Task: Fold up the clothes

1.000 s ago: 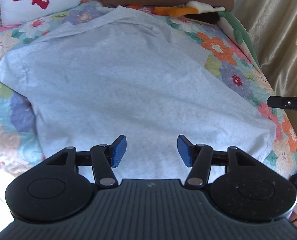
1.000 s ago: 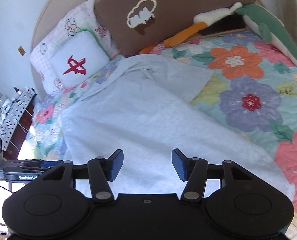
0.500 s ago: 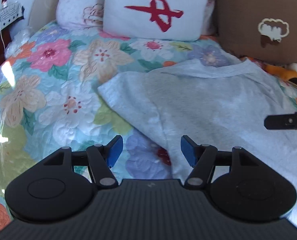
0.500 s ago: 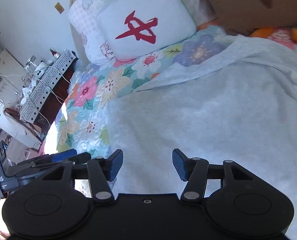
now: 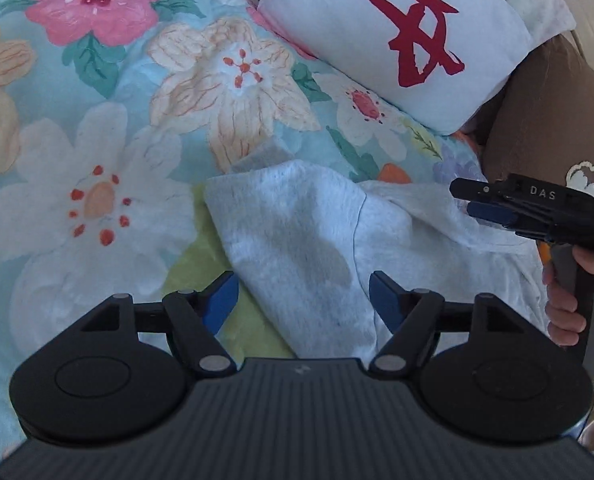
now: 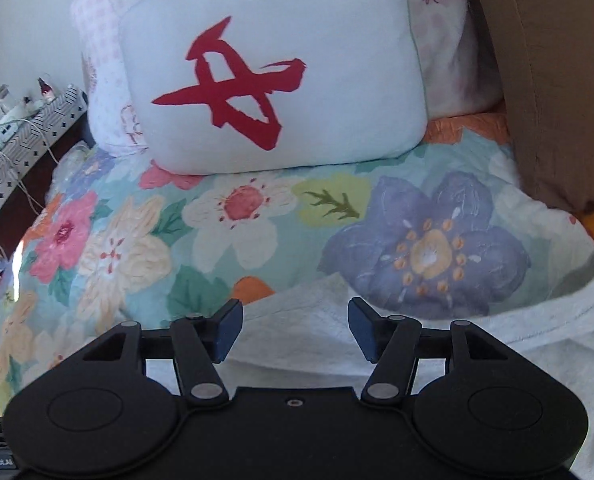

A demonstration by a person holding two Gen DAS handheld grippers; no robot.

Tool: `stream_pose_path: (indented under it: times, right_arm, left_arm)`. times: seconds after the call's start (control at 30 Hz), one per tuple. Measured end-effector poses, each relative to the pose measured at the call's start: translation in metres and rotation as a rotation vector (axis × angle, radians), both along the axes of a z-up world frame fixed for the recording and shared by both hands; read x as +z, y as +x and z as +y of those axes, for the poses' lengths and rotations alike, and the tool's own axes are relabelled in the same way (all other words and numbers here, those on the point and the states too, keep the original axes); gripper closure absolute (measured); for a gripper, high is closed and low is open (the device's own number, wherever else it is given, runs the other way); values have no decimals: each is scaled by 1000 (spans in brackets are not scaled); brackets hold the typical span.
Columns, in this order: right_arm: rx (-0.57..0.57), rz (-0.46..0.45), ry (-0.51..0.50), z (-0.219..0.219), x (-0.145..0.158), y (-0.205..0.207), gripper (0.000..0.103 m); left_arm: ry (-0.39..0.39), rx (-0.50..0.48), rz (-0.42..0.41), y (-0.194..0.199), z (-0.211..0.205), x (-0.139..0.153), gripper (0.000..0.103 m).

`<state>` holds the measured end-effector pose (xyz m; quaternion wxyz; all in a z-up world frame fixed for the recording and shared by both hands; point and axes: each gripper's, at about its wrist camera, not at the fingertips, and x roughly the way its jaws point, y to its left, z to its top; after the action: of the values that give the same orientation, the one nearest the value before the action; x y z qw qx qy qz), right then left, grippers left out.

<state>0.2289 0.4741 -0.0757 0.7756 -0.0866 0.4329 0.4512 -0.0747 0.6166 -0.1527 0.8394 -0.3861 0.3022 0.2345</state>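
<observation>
Light grey T-shirt [image 5: 297,236], spread flat on floral quilt [image 5: 97,120] (sleeve outermost), unfolded

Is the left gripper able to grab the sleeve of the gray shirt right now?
Probably yes. The left gripper is open, and the sleeve of the gray shirt lies flat on the flowered quilt just ahead of its fingers. Nothing sits between them, and the right gripper is off to the side.

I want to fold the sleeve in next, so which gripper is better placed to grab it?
Left. The left gripper is open with the grey shirt's sleeve between its fingers; the right gripper sits near the collar.
</observation>
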Motion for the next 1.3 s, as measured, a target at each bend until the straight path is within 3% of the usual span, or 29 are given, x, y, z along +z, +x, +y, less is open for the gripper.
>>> stream_pose_path:
  times: [0.07, 0.17, 0.2, 0.23, 0.27, 0.33, 0.37, 0.43, 0.5, 0.57, 0.63, 0.77, 0.8, 0.87, 0.9, 0.97, 1.0, 1.03, 1.07, 1.17, 1.3]
  right_arm:
    - [22, 13, -40, 11, -12, 6, 37]
    - [79, 9, -88, 25, -31, 4, 37]
    - [108, -53, -99, 28, -33, -2, 41]
    - [147, -131, -115, 31, -34, -9, 64]
    - [177, -202, -118, 33, -32, -14, 87]
    - [186, -299, -46, 29, -18, -16, 92]
    - [180, -344, -12, 26, -9, -15, 93]
    - [93, -391, 39, 17, 9, -8, 93]
    - [20, -433, 66, 7, 19, 0, 93]
    - [-24, -418, 45, 5, 15, 13, 93]
    - [-56, -377, -23, 7, -1, 28, 93]
    - [-106, -308, -99, 5, -22, 36, 91]
    - [-129, -308, -86, 2, -18, 33, 83]
    - [-155, -285, -61, -3, -7, 26, 57]
    - [-156, -257, -33, -7, 0, 21, 52]
    - [-140, -182, 38, -16, 11, 10, 45]
    - [-127, -148, 61, -21, 14, 5, 44]
    - [-115, -115, 85, -27, 17, 0, 39]
    - [-107, -87, 102, -32, 20, -6, 37]
    - [-128, -48, 98, -52, 20, -19, 37]
    - [-139, 43, 75, -68, 2, -24, 37]
  left_arm:
    - [9, 10, -11, 8, 5, -6, 31]
    - [5, 26, -53, 15, 11, -12, 17]
    - [9, 32, -64, 17, 12, -12, 15]
    - [19, 35, -70, 19, 12, -13, 16]
    - [37, 31, -70, 21, 13, -12, 21]
    - [121, 4, -38, 23, 12, -3, 92]
    - [169, 3, -28, 23, 11, 3, 100]
    - [256, 37, -42, 15, 7, 20, 100]
    - [256, 33, -72, 11, 9, 27, 96]
    - [238, 19, -100, 7, 13, 32, 81]
    - [199, 21, -82, 8, 17, 26, 50]
    - [109, 35, -22, 11, 23, 2, 42]
    - [90, 28, -27, 13, 24, -4, 35]
    - [64, 4, -55, 18, 26, -14, 24]
    - [70, -5, -69, 21, 26, -15, 16]
    - [98, -22, -94, 28, 23, -14, 18]
    - [109, -40, -108, 32, 21, -12, 37]
    - [121, -65, -110, 35, 19, -10, 78]
    - [140, -81, -91, 39, 16, -7, 99]
    - [251, -40, -83, 30, -3, 17, 100]
    - [461, 17, -157, -1, -28, 77, 100]
